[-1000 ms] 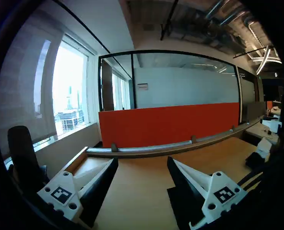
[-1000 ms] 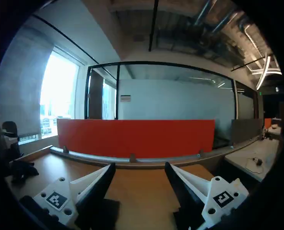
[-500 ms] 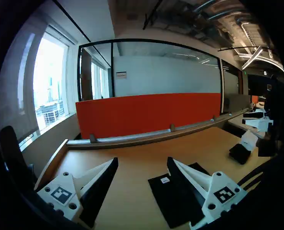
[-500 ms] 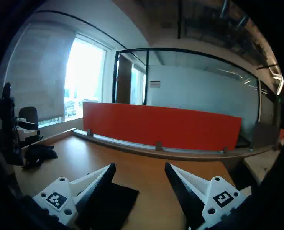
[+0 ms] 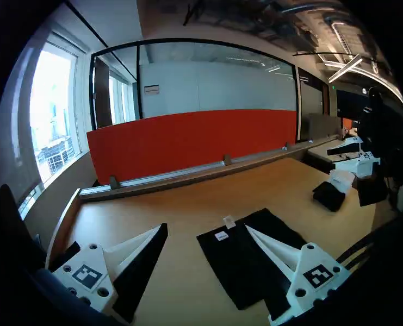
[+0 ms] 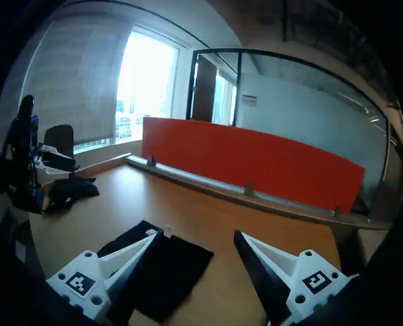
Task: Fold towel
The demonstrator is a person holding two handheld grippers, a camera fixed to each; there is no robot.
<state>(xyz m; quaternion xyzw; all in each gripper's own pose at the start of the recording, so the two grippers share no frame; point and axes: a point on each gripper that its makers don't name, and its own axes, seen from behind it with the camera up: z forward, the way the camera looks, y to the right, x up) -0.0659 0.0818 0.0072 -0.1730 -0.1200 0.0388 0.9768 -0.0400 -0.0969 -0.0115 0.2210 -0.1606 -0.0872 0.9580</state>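
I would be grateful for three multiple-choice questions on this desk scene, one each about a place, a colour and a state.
1. Where does the black towel lie?
A. On the floor.
B. Flat on the wooden desk.
C. Hanging from a hook.

2. What colour is the divider panel behind the desk?
A. Blue.
B. Green.
C. Orange-red.

3. How is the left gripper?
A. Open, holding nothing.
B. Shut on the towel.
C. Shut on a cup.

Answers: 1 B, the towel lies spread on the desk top; 2 C, the panel is plainly orange-red; 3 A, its fingers stand wide apart above the towel.
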